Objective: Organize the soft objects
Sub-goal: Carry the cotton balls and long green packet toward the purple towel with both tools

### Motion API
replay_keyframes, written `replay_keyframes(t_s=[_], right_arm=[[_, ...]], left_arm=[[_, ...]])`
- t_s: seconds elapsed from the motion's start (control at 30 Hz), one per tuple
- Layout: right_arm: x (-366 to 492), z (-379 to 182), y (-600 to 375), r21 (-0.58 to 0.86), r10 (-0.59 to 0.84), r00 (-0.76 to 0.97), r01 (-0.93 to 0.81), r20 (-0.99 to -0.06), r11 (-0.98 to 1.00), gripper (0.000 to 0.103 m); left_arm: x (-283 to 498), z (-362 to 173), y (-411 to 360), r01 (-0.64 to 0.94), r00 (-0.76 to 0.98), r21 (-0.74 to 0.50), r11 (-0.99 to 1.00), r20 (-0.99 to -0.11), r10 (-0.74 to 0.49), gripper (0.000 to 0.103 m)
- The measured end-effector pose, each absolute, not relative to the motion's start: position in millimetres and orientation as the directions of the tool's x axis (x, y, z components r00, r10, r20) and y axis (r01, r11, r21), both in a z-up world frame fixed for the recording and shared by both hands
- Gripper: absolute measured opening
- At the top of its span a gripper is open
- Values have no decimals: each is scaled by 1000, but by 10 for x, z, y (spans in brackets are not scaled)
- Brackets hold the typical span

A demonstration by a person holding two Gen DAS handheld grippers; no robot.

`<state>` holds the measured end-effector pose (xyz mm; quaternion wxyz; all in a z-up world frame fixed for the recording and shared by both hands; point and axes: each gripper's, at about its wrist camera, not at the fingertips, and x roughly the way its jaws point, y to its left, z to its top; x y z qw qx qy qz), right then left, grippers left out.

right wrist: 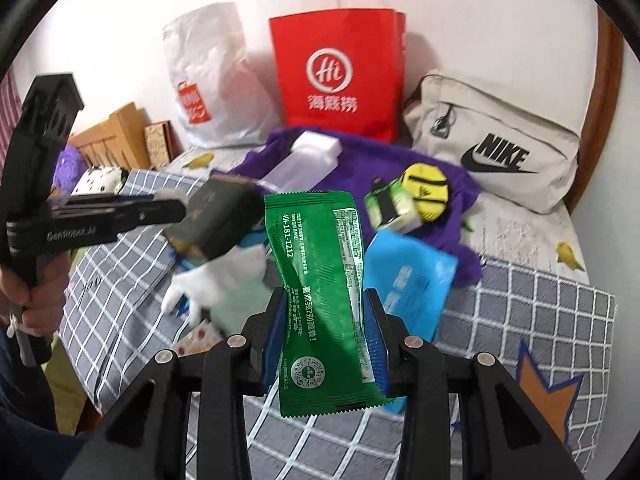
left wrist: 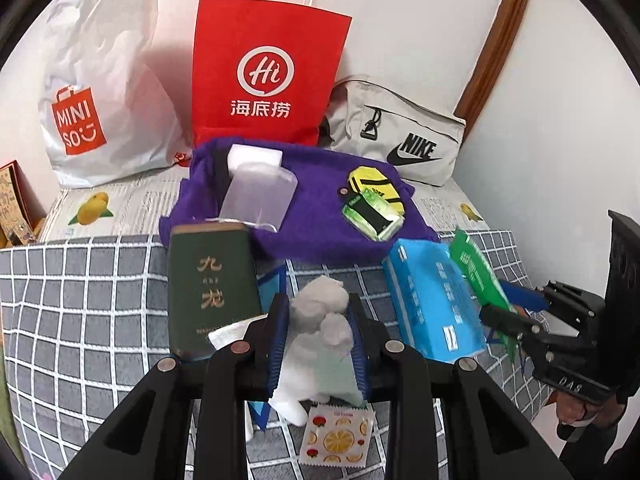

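My left gripper (left wrist: 318,312) is shut on the head of a white plush toy (left wrist: 320,332); its body hangs down toward the camera above the grey checked blanket (left wrist: 80,300). My right gripper (right wrist: 326,300) is shut on the middle of a green foil packet (right wrist: 320,256), held upright off the bed. In the left wrist view the right gripper (left wrist: 516,320) shows at the right edge with the green packet (left wrist: 476,276). In the right wrist view the left gripper (right wrist: 120,216) shows at the left in a person's hand, the white toy (right wrist: 224,280) below its tip.
On the bed lie a dark green box (left wrist: 208,280), a blue tissue pack (left wrist: 432,300), a fruit-print sachet (left wrist: 336,436) and a purple towel (left wrist: 320,232) bearing a clear bottle (left wrist: 256,196), a yellow pouch (left wrist: 372,184) and a green-white pack (left wrist: 372,216). A red paper bag (left wrist: 264,72), white plastic bag (left wrist: 104,92) and grey Nike bag (left wrist: 400,136) line the wall.
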<state>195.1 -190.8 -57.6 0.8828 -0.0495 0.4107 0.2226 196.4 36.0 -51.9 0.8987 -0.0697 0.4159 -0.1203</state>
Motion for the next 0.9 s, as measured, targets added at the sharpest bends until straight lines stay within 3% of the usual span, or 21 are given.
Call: replay_keyframes(t_s=[0.9], right_arm=[[3272,-514,-2110,100,309,615,-349,-726,932,38]], left_arm=[[2903,-338,453,119,669,-175,977,-713,-209,27]])
